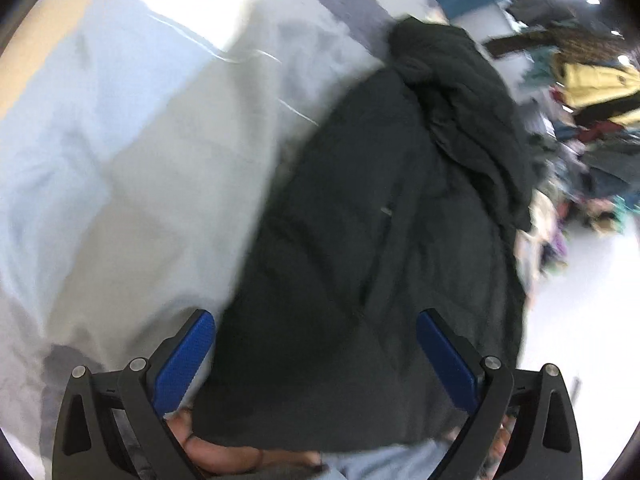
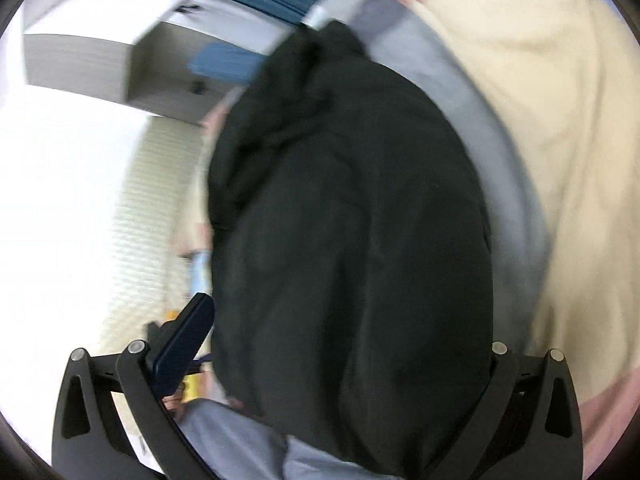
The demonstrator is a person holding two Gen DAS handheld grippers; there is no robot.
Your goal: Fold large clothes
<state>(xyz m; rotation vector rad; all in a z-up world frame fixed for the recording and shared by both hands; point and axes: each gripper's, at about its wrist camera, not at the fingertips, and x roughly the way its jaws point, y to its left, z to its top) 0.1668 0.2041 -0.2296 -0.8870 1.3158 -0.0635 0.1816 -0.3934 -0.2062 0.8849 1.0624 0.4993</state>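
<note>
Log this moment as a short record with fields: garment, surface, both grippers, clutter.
garment: dark jacket, bunched, lying between both grippers' fingers
surface: pale sheet under it; cream cloth beside it in the right view
left gripper: open, jacket between the blue pads
right gripper: open, one finger hidden by jacket
clutter: pile of clothes past the jacket
image: blurred

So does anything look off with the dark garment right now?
Yes. The dark garment isn't flat: its far end is bunched into a lump. Both views are motion-blurred. It fills the gap between the open left gripper fingers; a clothes pile lies beyond.
</note>
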